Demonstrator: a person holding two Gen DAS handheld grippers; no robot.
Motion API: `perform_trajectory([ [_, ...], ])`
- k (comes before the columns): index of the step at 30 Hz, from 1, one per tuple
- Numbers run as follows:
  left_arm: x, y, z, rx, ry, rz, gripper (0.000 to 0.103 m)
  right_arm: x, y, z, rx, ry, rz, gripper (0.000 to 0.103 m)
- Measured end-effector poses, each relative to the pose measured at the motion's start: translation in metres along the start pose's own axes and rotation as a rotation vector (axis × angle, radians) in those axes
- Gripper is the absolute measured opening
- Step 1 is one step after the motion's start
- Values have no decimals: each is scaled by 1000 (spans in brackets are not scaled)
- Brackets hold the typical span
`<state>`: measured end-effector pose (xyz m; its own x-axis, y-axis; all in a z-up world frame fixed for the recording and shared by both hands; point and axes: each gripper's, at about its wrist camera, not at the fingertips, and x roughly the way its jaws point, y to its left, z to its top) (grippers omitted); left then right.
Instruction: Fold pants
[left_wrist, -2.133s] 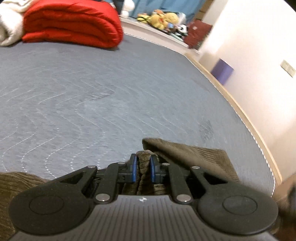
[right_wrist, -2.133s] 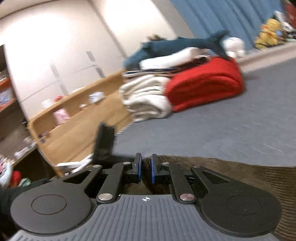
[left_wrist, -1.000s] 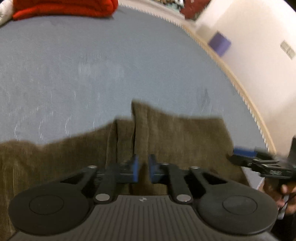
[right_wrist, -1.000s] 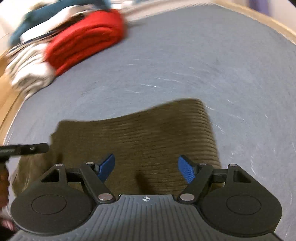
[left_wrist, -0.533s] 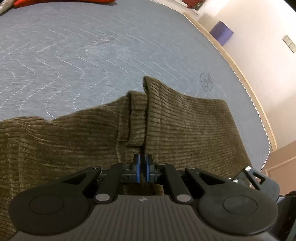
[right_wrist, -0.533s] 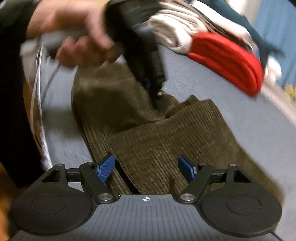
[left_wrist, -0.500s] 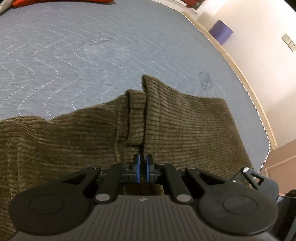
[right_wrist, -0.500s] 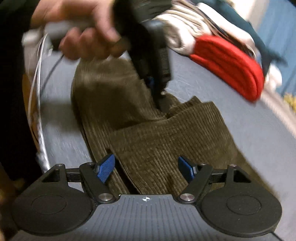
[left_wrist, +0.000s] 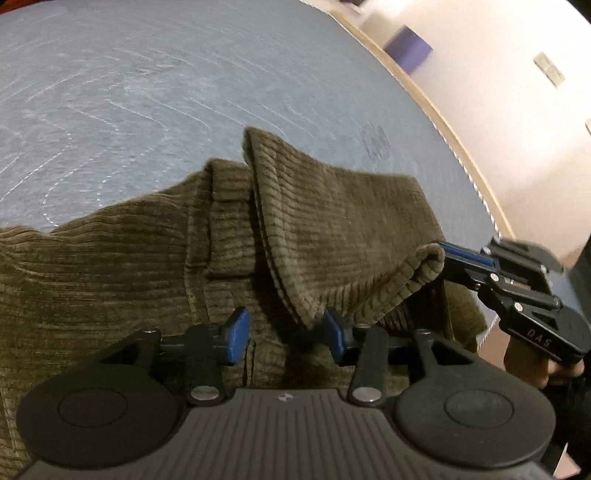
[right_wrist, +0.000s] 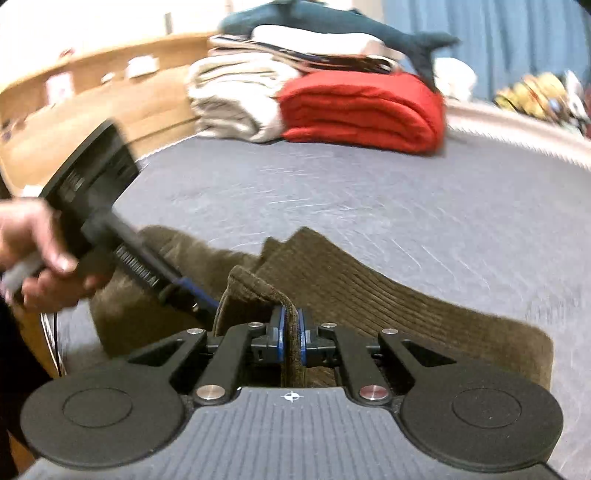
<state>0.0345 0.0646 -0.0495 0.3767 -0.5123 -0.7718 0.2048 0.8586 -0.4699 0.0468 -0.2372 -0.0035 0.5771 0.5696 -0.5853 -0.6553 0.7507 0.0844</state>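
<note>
Olive corduroy pants lie partly folded on the grey quilted mattress. My left gripper hovers low over them with its jaws opening. Cloth lies under the gap, and a raised fold edge hangs by the right pad without being pinched. My right gripper is shut on a ridge of the pants and holds that edge up off the bed. In the left wrist view the right gripper pinches the lifted corner at the right. The right wrist view shows a hand holding the left gripper.
A folded red blanket, cream bedding and a blue shark plush are piled at the far end of the mattress. A wooden frame runs along the left. A purple box stands by the wall beyond the bed's wooden edge.
My left jaws, shut on the cloth before, have parted. My right jaws, wide apart half a second ago, have closed on the pants edge and raised it.
</note>
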Motion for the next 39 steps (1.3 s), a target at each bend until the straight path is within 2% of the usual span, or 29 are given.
perform_trajectory([
  [3, -6, 5, 2, -31, -31, -25, 49, 0, -6, 1, 55, -14, -45, 6],
  [5, -5, 7, 1, -34, -25, -31, 49, -2, -12, 1, 91, -17, -84, 5],
  [9, 3, 6, -2, 11, 20, -15, 48, 4, -22, -2, 162, -28, -98, 3],
  [15, 21, -3, -12, 96, 82, 34, 48, 8, -21, -3, 161, -19, -61, 3],
  [16, 20, -3, -13, 97, 84, 30, 45, 8, -20, -5, 153, -6, -41, 3],
  [19, 15, -7, -12, 122, 93, 19, 25, 11, -14, -6, 131, 23, -10, 4],
  [23, 6, -6, -14, 147, 84, 11, 17, 14, -4, -8, 89, 71, 72, 6],
  [25, 2, -5, -13, 145, 81, 7, 14, 16, 6, -10, 36, 96, 146, 21],
  [27, 1, -2, -14, 144, 78, 11, 9, 14, 22, -13, -47, 91, 189, 53],
  [28, 0, -2, -14, 145, 78, 16, 8, 12, 32, -16, -105, 85, 208, 58],
  [29, 0, 0, -15, 145, 77, 14, 8, 11, 43, -18, -166, 84, 221, 58],
  [30, -1, 0, -16, 146, 76, 11, 8, 12, 52, -21, -220, 89, 219, 58],
  [32, -4, 0, -19, 157, 75, 7, 7, 20, 67, -28, -319, 113, 168, 51],
  [34, -7, -2, -22, 177, 83, -4, 7, 31, 74, -32, -391, 152, 84, 11],
  [36, -13, -7, -28, 234, 100, -40, 6, 35, 69, -28, -374, 138, 40, 8],
  [39, -26, -22, -40, 385, 129, -112, 0, 29, 46, -6, -173, 54, -22, 8],
])
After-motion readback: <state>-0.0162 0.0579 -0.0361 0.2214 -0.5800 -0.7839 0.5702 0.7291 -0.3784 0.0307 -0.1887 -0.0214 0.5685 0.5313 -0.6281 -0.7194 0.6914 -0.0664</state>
